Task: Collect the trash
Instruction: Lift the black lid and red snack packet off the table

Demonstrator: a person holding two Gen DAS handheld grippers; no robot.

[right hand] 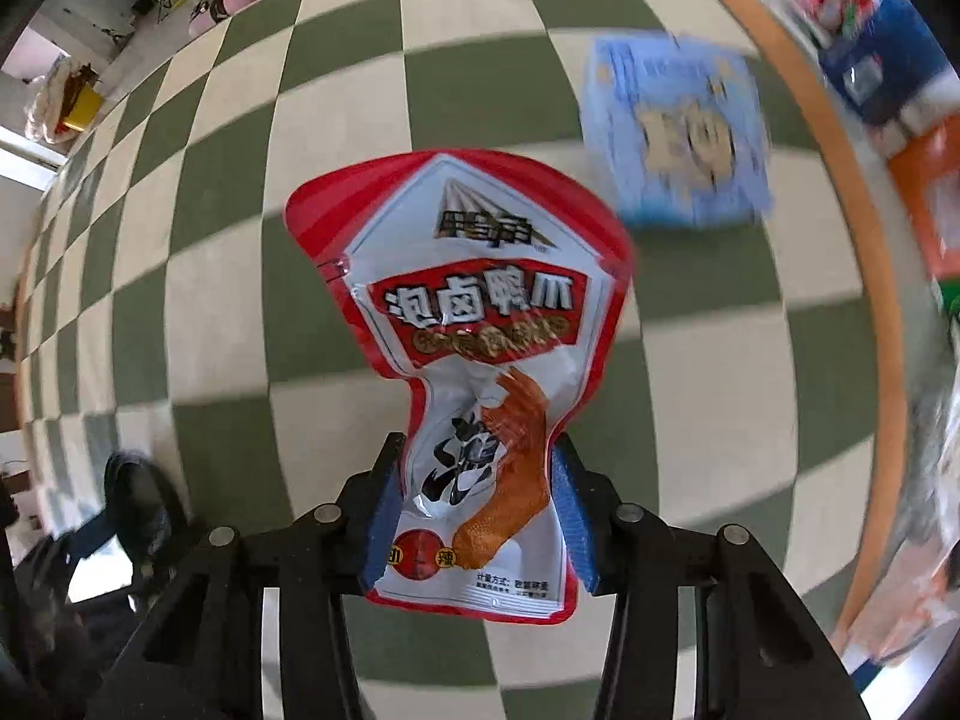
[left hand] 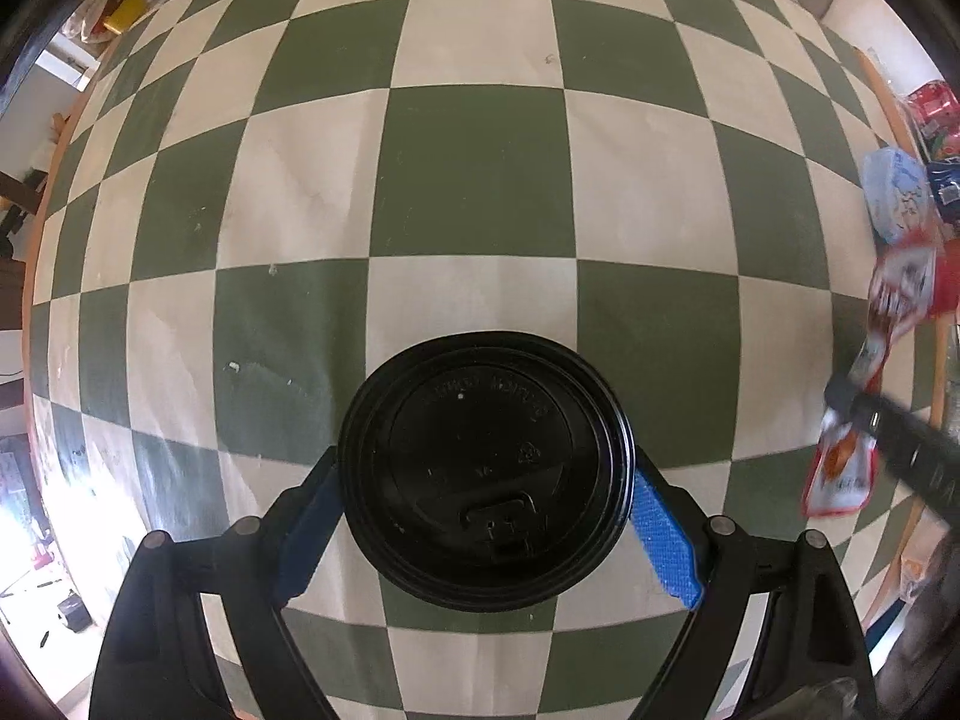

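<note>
Left tongs (left hand: 483,501) are clamped on a black lidded cup (left hand: 485,480) at the bottom centre of that view, and our right tongs (right hand: 474,510) are pinching a red snack pouch (right hand: 465,372) mid-frame, both apparently lifted off the checkered surface (left hand: 468,168). So two pieces are in hand. A blue packet (right hand: 678,138) in the upper right still needs collecting, and we can't see a bin.

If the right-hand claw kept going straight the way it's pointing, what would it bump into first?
Probably the checkered tablecloth. The right gripper is shut on the red snack pouch, which would lead. The blue packet lies off to the right, though depth is unclear.
</note>
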